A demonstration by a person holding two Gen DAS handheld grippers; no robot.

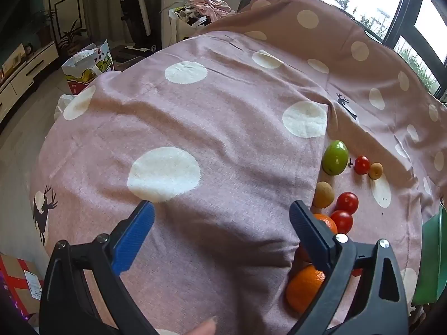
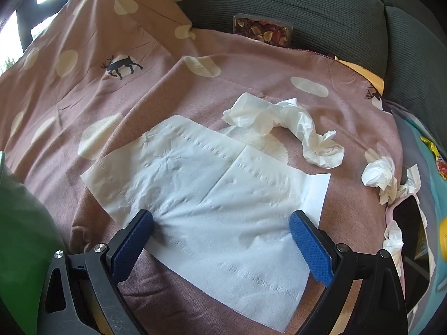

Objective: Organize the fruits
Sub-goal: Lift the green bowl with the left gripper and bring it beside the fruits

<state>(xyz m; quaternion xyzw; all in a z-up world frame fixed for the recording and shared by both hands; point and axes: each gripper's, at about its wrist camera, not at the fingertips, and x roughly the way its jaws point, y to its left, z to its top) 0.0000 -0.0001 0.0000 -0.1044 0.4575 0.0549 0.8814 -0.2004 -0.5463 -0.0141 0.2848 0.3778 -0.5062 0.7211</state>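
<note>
Round glossy tomatoes (image 1: pixel 347 202), dimpled oranges (image 1: pixel 304 287), fuzzy cloth (image 1: pixel 223 128)

pink cloth with cream dots and deer prints (image 1: pixel 223 128) draped over the surface. flat sheets of white tissue (image 2: pixel 206 195) spread on it, crumpled tissue (image 2: pixel 287 122) just beyond, more wads (image 2: pixel 380 176) at the right edge. printed shopping bag (image 1: pixel 86 67) on the floor, dark green cushion (image 2: pixel 293 2) behind.
</note>
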